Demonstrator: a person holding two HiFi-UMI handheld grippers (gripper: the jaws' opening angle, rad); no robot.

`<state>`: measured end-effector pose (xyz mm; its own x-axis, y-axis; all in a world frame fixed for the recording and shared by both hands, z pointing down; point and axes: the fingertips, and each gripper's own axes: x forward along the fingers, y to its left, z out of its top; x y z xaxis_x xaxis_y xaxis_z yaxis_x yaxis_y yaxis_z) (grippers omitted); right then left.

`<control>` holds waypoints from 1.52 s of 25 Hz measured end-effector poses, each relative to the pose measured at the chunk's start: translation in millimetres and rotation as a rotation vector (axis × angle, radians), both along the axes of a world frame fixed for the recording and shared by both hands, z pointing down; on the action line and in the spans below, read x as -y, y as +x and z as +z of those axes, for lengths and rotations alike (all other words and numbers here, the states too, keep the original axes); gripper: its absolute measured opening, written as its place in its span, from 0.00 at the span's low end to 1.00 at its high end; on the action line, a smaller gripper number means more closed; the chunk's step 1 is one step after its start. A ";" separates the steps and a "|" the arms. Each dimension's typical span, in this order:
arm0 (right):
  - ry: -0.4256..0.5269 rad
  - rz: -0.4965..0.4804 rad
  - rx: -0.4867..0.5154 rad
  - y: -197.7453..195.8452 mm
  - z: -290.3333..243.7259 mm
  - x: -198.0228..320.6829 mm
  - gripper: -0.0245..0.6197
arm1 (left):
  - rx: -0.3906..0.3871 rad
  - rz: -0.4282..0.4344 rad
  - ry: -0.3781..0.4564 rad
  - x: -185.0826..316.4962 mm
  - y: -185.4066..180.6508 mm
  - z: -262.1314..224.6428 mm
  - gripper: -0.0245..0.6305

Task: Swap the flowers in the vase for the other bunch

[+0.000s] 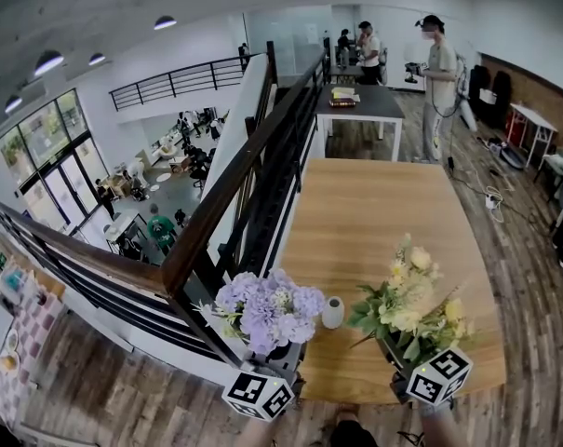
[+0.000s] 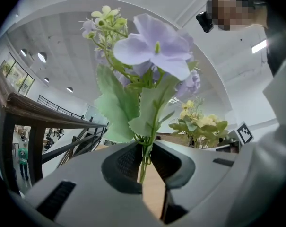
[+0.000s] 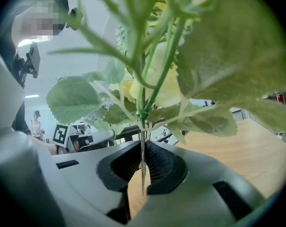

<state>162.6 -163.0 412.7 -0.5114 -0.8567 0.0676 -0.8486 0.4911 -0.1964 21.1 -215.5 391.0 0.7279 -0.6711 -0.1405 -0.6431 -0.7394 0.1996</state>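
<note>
My left gripper (image 2: 145, 163) has its jaws closed on the thin green stems of the purple bunch (image 2: 152, 51), and the stems pass straight between the two dark pads (image 2: 123, 162). The pads keep a small gap, filled by the stems. The bunch stands upright above the jaws, with wide pale leaves under the big lilac flower. My right gripper (image 3: 142, 168) has its jaws pressed fully together on the single thin stem of the yellow bunch (image 3: 157, 86), which also stands upright, and its large green leaves cover most of that view. In the head view I hold both bunches side by side over the near edge of the wooden table (image 1: 374, 212), the purple one at the left and the yellow one at the right. The small white vase (image 1: 332, 312) stands upright on the table between the two bunches, near both, and I cannot tell if any leaf touches it. At the left of the table runs a dark railing (image 1: 234, 194). Farther away there is a dark table (image 1: 355, 105), and a person (image 1: 439, 73) stands beside it.
</note>
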 end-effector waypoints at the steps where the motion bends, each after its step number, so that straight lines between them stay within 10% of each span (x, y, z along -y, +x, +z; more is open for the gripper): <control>1: 0.001 0.000 -0.001 -1.2 -0.9 -0.2 0.11 | 0.000 -0.002 -0.001 -1.3 -1.9 0.8 0.13; 38: 0.041 -0.034 -0.025 -21.5 -19.5 44.8 0.11 | -0.002 -0.054 -0.019 -2.5 -41.1 20.4 0.12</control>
